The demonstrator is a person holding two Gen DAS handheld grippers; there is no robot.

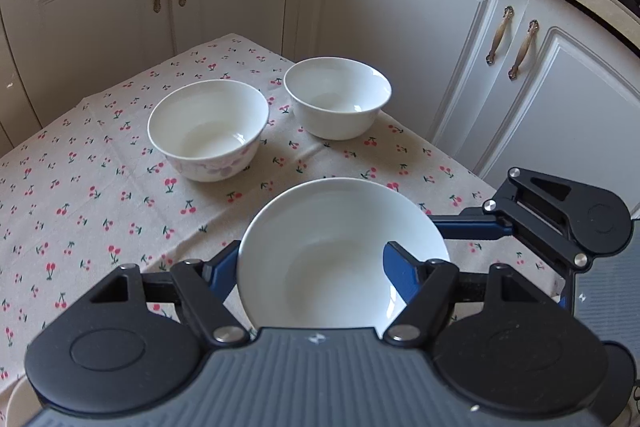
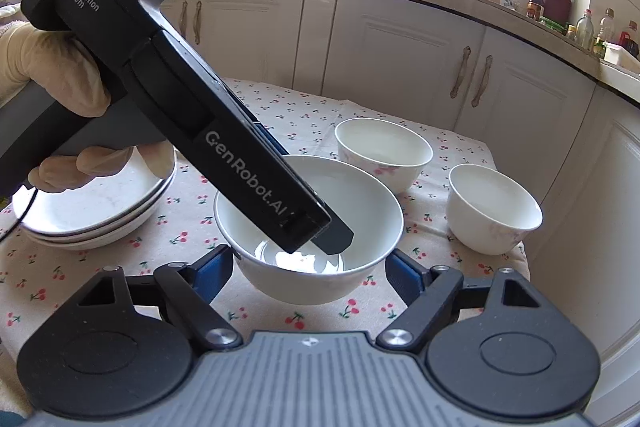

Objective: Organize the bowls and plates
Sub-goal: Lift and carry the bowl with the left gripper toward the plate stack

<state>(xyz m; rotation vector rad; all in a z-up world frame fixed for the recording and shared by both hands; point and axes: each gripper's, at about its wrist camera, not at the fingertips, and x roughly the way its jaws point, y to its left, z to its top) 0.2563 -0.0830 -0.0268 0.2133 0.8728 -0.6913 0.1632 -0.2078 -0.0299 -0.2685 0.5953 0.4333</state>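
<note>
A plain white bowl [image 1: 340, 251] is seen on the cherry-print tabletop [image 1: 80, 195], with the left tool [image 1: 310, 259] reaching over it. One of its blue fingers [image 1: 400, 271] lies inside the bowl and the other outside the rim on the opposite side, so the tool is spread and nothing is pinched.

In the right wrist view the right tool [image 2: 310, 267] is also spread, its fingers standing just outside either side of the same bowl [image 2: 308, 227]. Farther back, a flowered bowl [image 2: 384, 153] and another bowl [image 2: 494, 207] are set near each other. A stack of plates [image 2: 92, 207] is seen at the left, partly hidden by a gloved hand [image 2: 68, 75].
</note>
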